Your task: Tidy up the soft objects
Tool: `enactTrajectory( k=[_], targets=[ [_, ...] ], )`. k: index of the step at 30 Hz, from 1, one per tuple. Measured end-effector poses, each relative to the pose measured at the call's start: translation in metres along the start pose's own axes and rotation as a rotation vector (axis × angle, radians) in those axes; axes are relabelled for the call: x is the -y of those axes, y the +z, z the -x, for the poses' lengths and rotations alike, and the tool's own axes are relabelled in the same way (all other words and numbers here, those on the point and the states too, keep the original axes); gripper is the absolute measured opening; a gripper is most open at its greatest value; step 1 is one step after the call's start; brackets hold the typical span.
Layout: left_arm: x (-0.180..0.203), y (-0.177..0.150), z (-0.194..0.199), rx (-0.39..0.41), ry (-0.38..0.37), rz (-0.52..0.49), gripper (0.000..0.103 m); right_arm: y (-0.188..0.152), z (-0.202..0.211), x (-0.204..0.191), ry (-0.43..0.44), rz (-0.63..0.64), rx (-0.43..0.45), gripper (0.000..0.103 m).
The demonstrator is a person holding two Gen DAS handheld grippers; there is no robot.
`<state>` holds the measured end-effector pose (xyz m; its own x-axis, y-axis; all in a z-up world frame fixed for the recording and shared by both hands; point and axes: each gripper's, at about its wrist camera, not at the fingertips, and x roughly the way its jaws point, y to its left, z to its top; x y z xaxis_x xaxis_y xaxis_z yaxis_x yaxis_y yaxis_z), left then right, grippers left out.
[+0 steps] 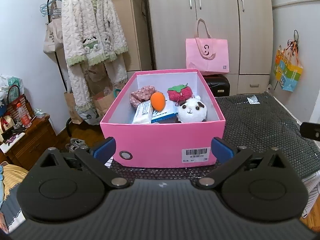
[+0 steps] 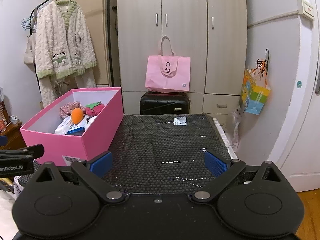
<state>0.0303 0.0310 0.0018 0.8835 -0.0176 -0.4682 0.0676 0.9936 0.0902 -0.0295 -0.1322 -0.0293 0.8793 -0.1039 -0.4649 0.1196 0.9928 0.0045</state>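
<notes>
Pink box (image 1: pixel 160 140) on table (image 2: pixel 166 140) holds plush toys (image 1: pixel 192 110) (strawberry, carrot, hamster). Left hand-held gripper (image 1: pixel 163 150) jaws apart, flanking box front; right hand-held gripper (image 2: pixel 158 164) apart, empty over table.

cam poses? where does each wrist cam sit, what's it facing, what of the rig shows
Left wrist: sits behind the open left gripper, close to the pink box, looking into it at the toys; its blue pads flank the box's near wall; the right gripper's tip shows at the right edge.
Right wrist: sits behind the open right gripper, further right, facing the bare black mat and wardrobe; the left gripper's body shows at the left edge.
Shared: box, orange toy, strawberry toy, pink bag, robe, mat.
</notes>
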Motion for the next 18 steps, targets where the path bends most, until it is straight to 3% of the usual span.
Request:
enactTrajectory(
  k=[18],
  targets=[
    [0.0041, -0.0038, 0.0031, 0.013, 0.021, -0.027, 0.103, -0.0021, -0.0006, -0.0028, -0.046, 0.028, 0.011, 0.100]
  ],
)
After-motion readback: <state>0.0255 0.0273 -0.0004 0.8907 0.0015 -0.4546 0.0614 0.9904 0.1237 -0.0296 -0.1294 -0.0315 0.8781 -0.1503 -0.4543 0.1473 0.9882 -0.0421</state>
